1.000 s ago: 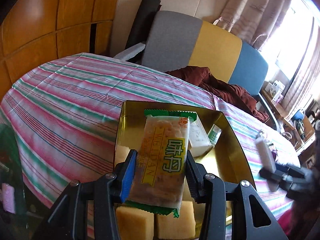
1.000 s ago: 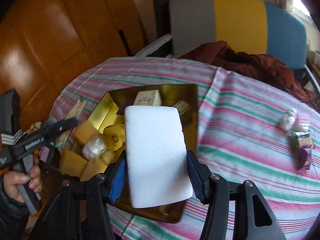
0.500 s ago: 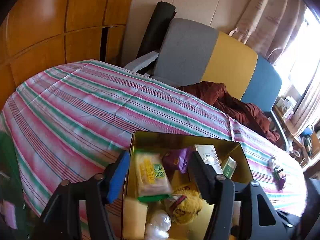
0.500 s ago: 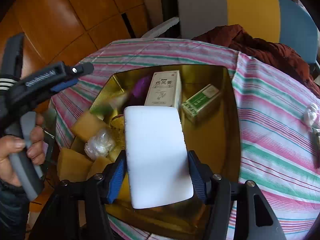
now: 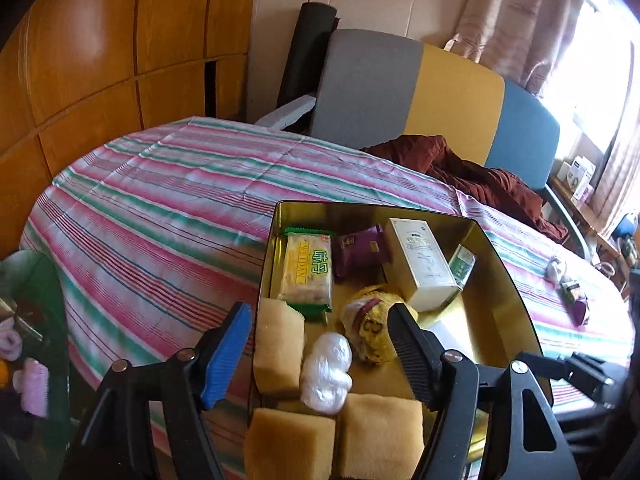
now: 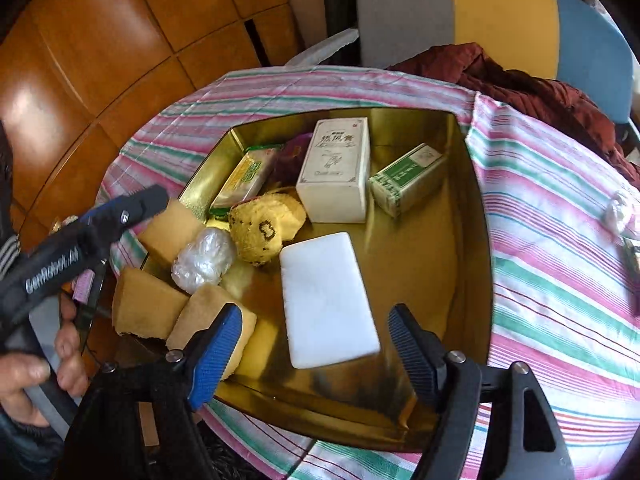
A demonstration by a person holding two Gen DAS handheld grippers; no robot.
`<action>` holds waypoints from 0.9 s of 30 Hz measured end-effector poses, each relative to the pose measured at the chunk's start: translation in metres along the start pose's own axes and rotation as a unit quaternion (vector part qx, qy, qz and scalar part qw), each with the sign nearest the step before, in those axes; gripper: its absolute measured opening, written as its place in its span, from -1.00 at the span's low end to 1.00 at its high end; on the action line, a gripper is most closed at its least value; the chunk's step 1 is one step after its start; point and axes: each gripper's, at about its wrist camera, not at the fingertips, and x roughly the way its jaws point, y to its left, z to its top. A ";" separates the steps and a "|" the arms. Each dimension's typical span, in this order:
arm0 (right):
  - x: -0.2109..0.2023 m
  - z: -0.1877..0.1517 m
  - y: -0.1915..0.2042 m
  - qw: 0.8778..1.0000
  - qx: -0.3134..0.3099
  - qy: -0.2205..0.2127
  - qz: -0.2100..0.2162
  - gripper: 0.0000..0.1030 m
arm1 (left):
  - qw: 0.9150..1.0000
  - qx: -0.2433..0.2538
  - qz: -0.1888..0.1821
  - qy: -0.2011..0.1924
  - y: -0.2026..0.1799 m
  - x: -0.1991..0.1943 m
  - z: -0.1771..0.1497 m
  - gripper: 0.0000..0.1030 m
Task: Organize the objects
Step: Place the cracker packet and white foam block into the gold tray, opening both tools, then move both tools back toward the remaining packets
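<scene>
A gold tin tray (image 5: 504,268) (image 6: 424,248) sits on the striped table. In it lie a yellow snack packet (image 5: 306,270) (image 6: 244,178), a purple packet (image 5: 360,250), a white box (image 5: 420,268) (image 6: 338,170), a green box (image 6: 406,178), yellow sponges (image 5: 278,344) (image 6: 148,308), a plastic-wrapped lump (image 5: 326,372) (image 6: 204,260), a yellow knitted item (image 5: 368,332) (image 6: 264,228) and a white block (image 6: 326,298). My left gripper (image 5: 320,356) is open and empty above the tray's near left. My right gripper (image 6: 316,350) is open above the white block, which lies free in the tray.
A few small wrapped items (image 5: 568,284) (image 6: 620,216) lie on the cloth right of the tray. A chair with grey, yellow and blue back (image 5: 432,96) and a dark red garment (image 6: 520,84) stand behind the table. Wooden panels (image 5: 100,60) are at the left.
My left gripper let go of the yellow snack packet, which now lies in the tray, and drew back. My right gripper opened and released the white block into the tray.
</scene>
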 end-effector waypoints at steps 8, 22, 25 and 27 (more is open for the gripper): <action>-0.019 -0.002 -0.001 0.999 -0.002 -0.031 -0.028 0.58 | 0.999 0.031 0.004 -0.015 -0.018 -0.016 -0.006 0.48; -0.040 -0.006 -0.034 0.996 0.037 -0.055 -0.056 0.60 | 0.997 0.081 -0.004 -0.012 -0.049 -0.024 -0.016 0.48; -0.044 -0.008 -0.048 0.995 0.053 -0.057 -0.066 0.60 | 0.996 0.091 -0.009 -0.010 -0.057 -0.024 -0.017 0.49; -0.047 -0.008 -0.058 0.994 0.063 -0.059 -0.073 0.60 | 0.995 0.098 -0.011 -0.010 -0.062 -0.024 -0.017 0.49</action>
